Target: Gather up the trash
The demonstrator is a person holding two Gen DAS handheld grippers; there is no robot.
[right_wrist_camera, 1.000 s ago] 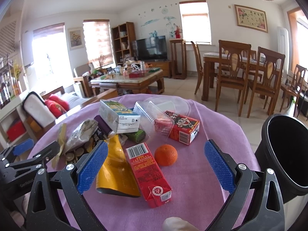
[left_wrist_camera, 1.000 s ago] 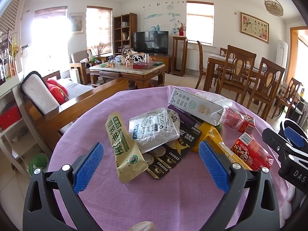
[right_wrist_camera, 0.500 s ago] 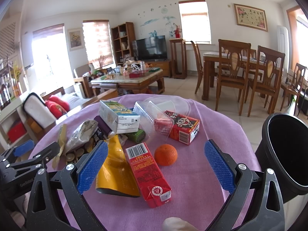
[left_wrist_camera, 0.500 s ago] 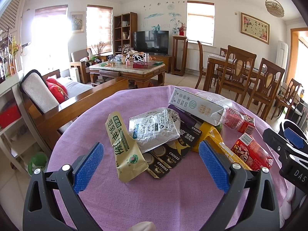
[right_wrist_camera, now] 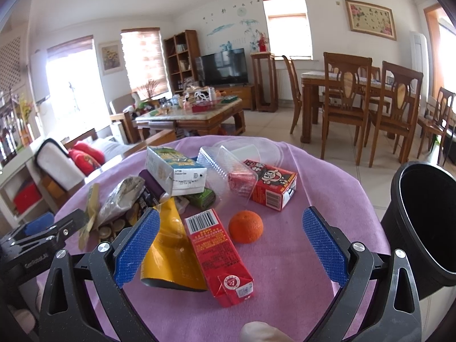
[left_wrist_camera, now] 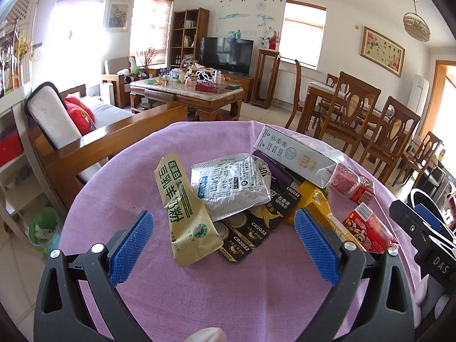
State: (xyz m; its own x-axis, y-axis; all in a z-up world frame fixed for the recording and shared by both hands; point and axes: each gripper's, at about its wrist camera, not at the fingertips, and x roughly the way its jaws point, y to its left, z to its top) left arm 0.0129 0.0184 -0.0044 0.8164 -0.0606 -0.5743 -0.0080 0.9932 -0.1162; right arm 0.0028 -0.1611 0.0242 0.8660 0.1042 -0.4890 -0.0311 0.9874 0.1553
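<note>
Trash lies piled on a round table with a purple cloth (left_wrist_camera: 136, 199). My left gripper (left_wrist_camera: 223, 245) is open and empty, held just short of a tan powder pouch (left_wrist_camera: 185, 208), a silver foil bag (left_wrist_camera: 230, 182) and black battery cards (left_wrist_camera: 256, 228). My right gripper (right_wrist_camera: 230, 245) is open and empty, above a red carton (right_wrist_camera: 216, 253), beside a yellow pouch (right_wrist_camera: 171, 250) and an orange (right_wrist_camera: 245, 226). A white box (right_wrist_camera: 173, 171), a clear plastic container (right_wrist_camera: 228, 168) and a red snack box (right_wrist_camera: 270, 185) lie farther back.
A black trash bin (right_wrist_camera: 424, 222) stands off the table's right edge. The right gripper shows at the right of the left wrist view (left_wrist_camera: 421, 228). A wooden sofa (left_wrist_camera: 85, 148) is left of the table, dining chairs (right_wrist_camera: 370, 108) behind right.
</note>
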